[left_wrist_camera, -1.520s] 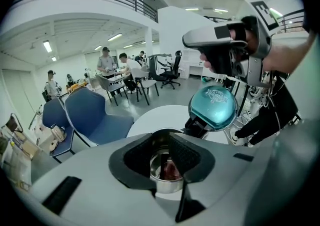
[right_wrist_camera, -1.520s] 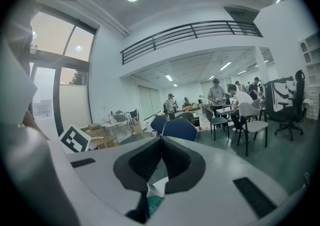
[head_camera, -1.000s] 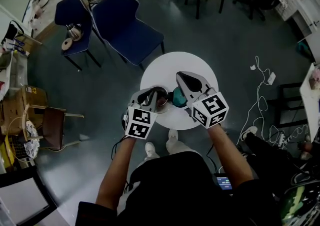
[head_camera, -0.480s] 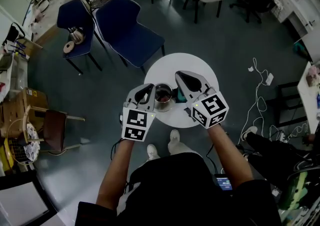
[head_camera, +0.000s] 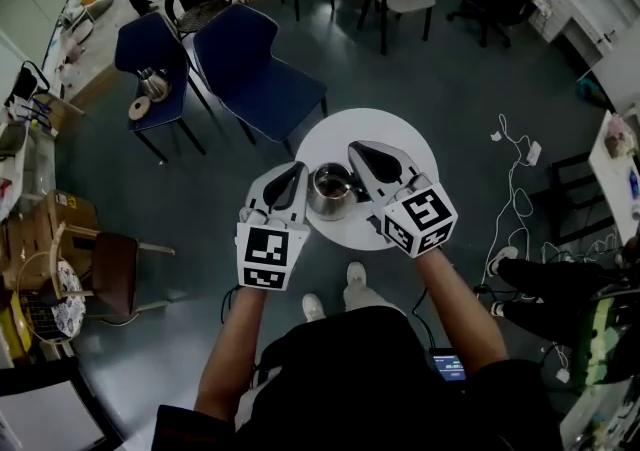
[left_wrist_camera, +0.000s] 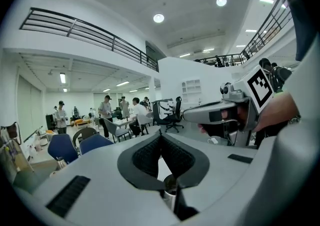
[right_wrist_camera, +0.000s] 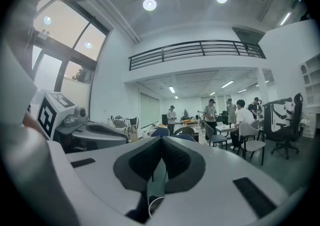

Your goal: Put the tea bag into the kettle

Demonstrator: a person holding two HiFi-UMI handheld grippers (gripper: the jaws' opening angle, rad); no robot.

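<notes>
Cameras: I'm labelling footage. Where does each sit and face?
Head view: on the person's head, steeply down at kettle and table; forearms, left tongs, right tongs show.
Left gripper view: on left tongs, facing across the hall; shut jaws show.
Right gripper view: on right tongs, likewise; jaws pinch tea bag.
Shared: each gripper view catches the other tongs.

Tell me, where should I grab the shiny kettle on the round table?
Grab the kettle by its rim, coming straight down from above. It stands upright on the white table with its top open, so one jaw could probably go inside and one outside. I can't see a handle.
</notes>
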